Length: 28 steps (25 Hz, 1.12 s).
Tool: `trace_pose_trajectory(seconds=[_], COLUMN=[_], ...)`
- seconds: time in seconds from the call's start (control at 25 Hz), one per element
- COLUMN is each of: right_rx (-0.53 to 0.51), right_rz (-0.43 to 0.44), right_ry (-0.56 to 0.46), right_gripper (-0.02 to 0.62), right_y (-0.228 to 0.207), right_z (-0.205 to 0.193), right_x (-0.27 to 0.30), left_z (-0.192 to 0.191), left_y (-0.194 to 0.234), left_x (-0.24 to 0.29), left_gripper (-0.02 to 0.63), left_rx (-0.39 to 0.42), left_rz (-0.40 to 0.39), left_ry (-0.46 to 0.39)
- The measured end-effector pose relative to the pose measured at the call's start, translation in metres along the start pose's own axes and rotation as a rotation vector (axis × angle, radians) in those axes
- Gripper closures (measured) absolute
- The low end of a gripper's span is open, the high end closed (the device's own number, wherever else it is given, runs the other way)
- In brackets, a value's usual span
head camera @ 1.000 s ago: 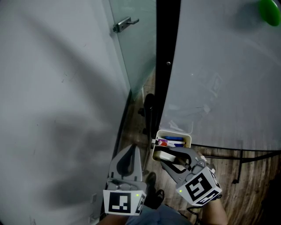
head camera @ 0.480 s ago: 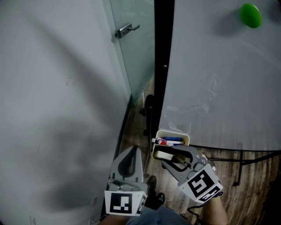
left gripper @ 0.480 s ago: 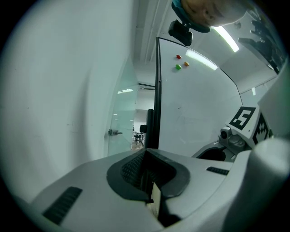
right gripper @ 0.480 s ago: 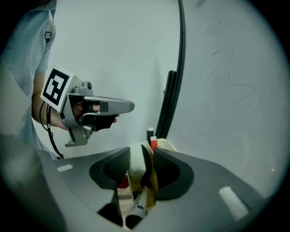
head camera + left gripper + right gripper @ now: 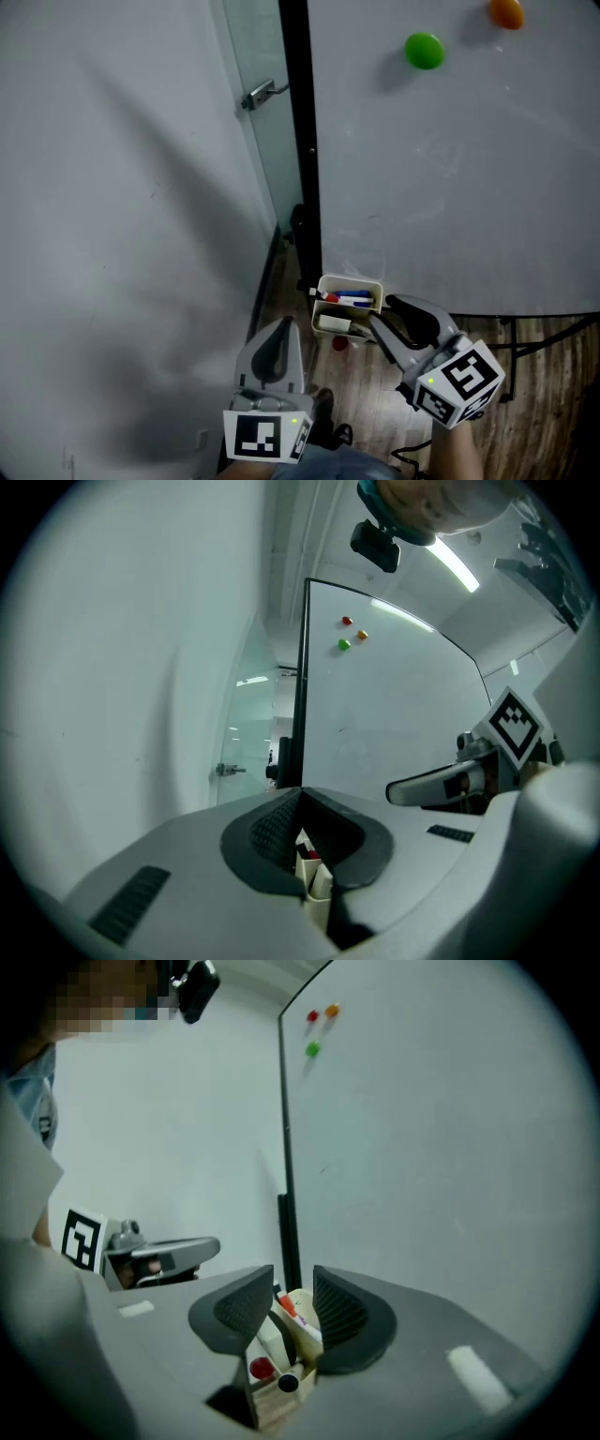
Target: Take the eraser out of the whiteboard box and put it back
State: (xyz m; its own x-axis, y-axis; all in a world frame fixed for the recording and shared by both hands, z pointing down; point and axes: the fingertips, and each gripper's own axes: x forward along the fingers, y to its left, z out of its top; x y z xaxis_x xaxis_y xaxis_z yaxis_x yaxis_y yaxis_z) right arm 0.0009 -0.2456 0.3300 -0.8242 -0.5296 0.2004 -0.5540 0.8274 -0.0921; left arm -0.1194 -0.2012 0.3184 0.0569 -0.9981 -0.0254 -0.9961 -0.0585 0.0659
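A cream whiteboard box [image 5: 349, 281] hangs at the whiteboard's lower left corner. It holds coloured markers [image 5: 354, 299] and, in front of them, the white eraser [image 5: 335, 323]. My right gripper [image 5: 382, 314] hovers just right of the box, open; its jaws have just been closing a little, with nothing gripped. In the right gripper view the box [image 5: 272, 1408] and the eraser [image 5: 269, 1335] show beyond the gap between the jaws [image 5: 293, 1283]. My left gripper [image 5: 279, 326] is shut and empty, left of and below the box. The box [image 5: 319, 885] peeks under its closed tips [image 5: 302, 797].
The whiteboard [image 5: 450, 178] with its black edge [image 5: 300, 141] fills the right; green [image 5: 424, 50] and orange [image 5: 507, 12] magnets stick high on it. A glass door with a handle [image 5: 258, 94] stands behind, a grey wall on the left. A small red thing [image 5: 339, 344] lies on the wooden floor.
My right gripper has lifted out of the box and drawn back to its right. The eraser stays in the box. The left gripper has risen slightly.
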Motion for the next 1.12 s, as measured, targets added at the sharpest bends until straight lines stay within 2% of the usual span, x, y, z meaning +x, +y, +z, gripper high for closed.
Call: trace_pose_trajectory(seconds=[0.08, 0.12, 0.16, 0.28, 0.48, 1.12], right_rx=[0.047, 0.056, 0.060, 0.048, 0.017, -0.044], right_rz=[-0.044, -0.057, -0.064, -0.076, -0.113, -0.128], right_ry=[-0.088, -0.135, -0.177, -0.249, -0.289, -0.307], right_gripper=[0.508, 0.566, 0.594, 0.594, 0.594, 0.595], right_y=[-0.005, -0.005, -0.004, 0.004, 0.009, 0.016], right_z=[0.015, 0.023, 0.030, 0.042, 0.047, 0.054], right_x=[-0.019, -0.029, -0.038, -0.060, -0.082, -0.098], left_z=[0.006, 0.008, 0.011, 0.017, 0.022, 0.029], left_y=[-0.010, -0.015, -0.020, -0.034, -0.053, -0.066], left_x=[-0.006, -0.009, -0.012, -0.020, -0.028, -0.033], left_gripper=[0.600, 0.600, 0.600, 0.600, 0.600, 0.600], left_rx=[0.008, 0.012, 0.016, 0.027, 0.034, 0.044], left_rz=[-0.012, -0.019, -0.025, -0.043, -0.065, -0.076], left_ry=[-0.013, -0.021, -0.028, -0.036, -0.049, -0.062])
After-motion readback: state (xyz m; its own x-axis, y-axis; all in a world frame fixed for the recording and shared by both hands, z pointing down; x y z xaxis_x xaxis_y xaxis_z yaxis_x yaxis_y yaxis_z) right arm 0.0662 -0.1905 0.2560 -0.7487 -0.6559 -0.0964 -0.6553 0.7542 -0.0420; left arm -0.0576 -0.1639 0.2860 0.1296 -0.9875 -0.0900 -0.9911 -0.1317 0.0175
